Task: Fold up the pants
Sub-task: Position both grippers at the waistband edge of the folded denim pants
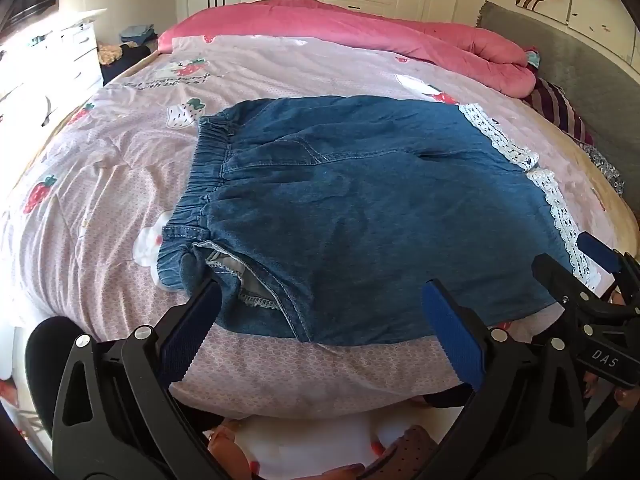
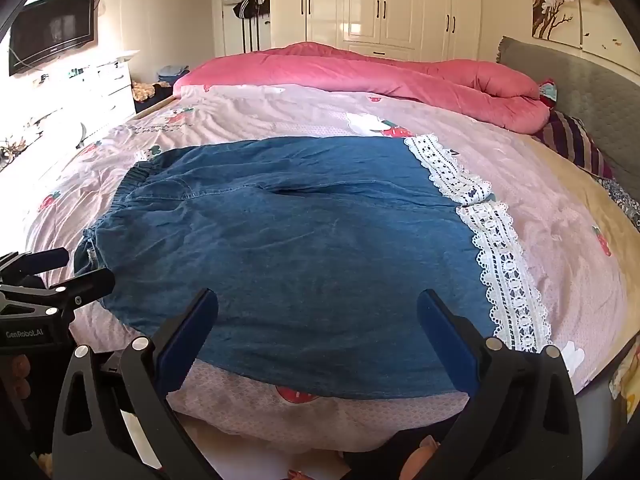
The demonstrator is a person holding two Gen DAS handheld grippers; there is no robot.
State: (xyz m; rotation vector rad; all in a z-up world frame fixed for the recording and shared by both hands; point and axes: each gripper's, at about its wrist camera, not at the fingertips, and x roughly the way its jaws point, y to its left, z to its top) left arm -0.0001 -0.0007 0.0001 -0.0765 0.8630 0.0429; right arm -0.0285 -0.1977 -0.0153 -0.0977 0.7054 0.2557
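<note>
On the bed [image 1: 120, 168] the pants [image 1: 360, 216] lie spread flat — no fold made yet, by the look of it; left gripper [image 1: 320, 312] and right gripper [image 2: 316, 328] hover at the near edge, jaws apart, holding nothing.

Daylit bedroom, sharp at the centre and bent at the rim.

Strong light pours in from the left of both frames, washing the white drawers [image 1: 78, 52] to pure glare. The wardrobe doors [image 2: 380, 4] at upper centre carry a glossy sheen. Soft shadows sit in the folds of the denim pants [image 2: 288, 256]. Fisheye curvature bows the bed [image 1: 120, 168], and black vignetting fills the corners.
</note>
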